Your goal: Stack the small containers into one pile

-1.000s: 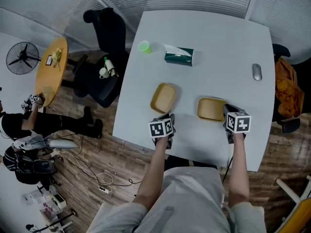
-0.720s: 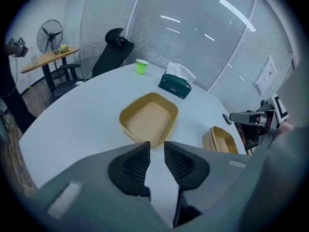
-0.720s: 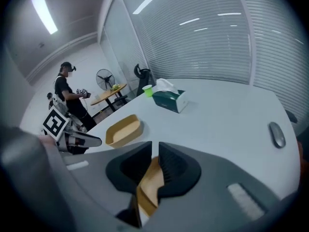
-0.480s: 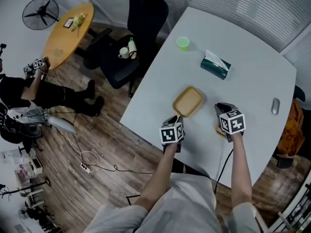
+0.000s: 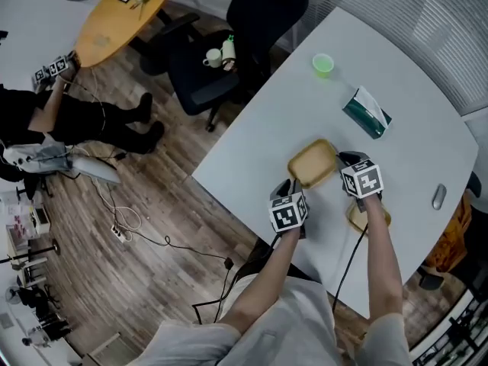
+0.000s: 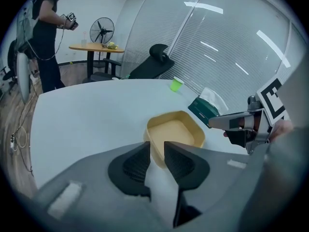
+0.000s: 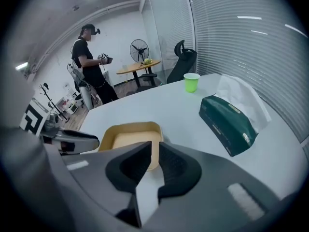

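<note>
Closest in, the person's two forearms reach out over the white table (image 5: 267, 120), both partly cut off by the bottom edge of the head view. The left gripper (image 6: 155, 146) sits at the near edge of the tan container (image 5: 313, 163). Its jaws are drawn in to a narrow gap, with the container's near wall caught between the tips. The pads hide the corner itself.

The right gripper (image 7: 152, 146) comes in from the other side, jaws pinched down to a thin slit. The container's corner wall runs into that slit, and the exact contact is covered by the pads. So both grippers are on the one container, which sits flat, open side up, a little in from the table's near edge.

A second container (image 5: 355, 219) lies just beside it, mostly hidden under the right forearm. Only a tan sliver shows on either side of the arm.

Further out there's a dark green tissue box (image 5: 367, 113), well apart from the containers. A green cup (image 5: 323, 65) stands beyond it near the far edge. A grey mouse (image 5: 438, 197) is off at the right margin.

Past the table stands a black office chair (image 5: 194, 78), with a couple of small pale items on its seat that are too small to name. Further back is a round wooden table (image 5: 122, 14). Another person in dark clothes (image 5: 30, 109) is cut off at the left edge.
</note>
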`<state>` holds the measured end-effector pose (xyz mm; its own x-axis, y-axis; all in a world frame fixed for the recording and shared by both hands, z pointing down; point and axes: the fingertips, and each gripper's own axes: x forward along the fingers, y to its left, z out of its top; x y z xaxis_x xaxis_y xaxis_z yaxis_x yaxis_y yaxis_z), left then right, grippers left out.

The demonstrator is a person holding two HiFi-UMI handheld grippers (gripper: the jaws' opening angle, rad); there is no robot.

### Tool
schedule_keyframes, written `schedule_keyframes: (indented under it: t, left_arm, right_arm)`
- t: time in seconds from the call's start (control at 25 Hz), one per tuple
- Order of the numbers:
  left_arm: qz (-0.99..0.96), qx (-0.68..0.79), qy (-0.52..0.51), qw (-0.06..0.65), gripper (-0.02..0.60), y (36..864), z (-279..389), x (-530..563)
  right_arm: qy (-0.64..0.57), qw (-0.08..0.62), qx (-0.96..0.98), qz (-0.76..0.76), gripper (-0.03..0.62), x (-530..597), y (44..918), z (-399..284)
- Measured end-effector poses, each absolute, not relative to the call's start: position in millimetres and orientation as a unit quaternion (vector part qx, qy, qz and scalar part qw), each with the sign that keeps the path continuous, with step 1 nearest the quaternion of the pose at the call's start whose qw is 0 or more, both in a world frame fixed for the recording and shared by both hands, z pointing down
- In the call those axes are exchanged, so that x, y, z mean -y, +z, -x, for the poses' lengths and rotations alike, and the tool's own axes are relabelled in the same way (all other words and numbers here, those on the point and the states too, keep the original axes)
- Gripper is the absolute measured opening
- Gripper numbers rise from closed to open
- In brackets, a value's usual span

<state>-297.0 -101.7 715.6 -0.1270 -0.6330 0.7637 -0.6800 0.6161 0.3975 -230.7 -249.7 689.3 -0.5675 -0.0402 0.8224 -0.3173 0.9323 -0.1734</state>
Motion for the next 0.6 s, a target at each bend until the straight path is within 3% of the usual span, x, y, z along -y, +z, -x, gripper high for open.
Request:
schedule_keyframes:
  t: [0.6]
  left_arm:
    - [-0.373,0.777,-0.002,0.507,0.071,729.9,297.9,107.5]
  right_arm:
    - [0.128,0.499,0.854,-0.079,0.061,264.2,732.4,252.0]
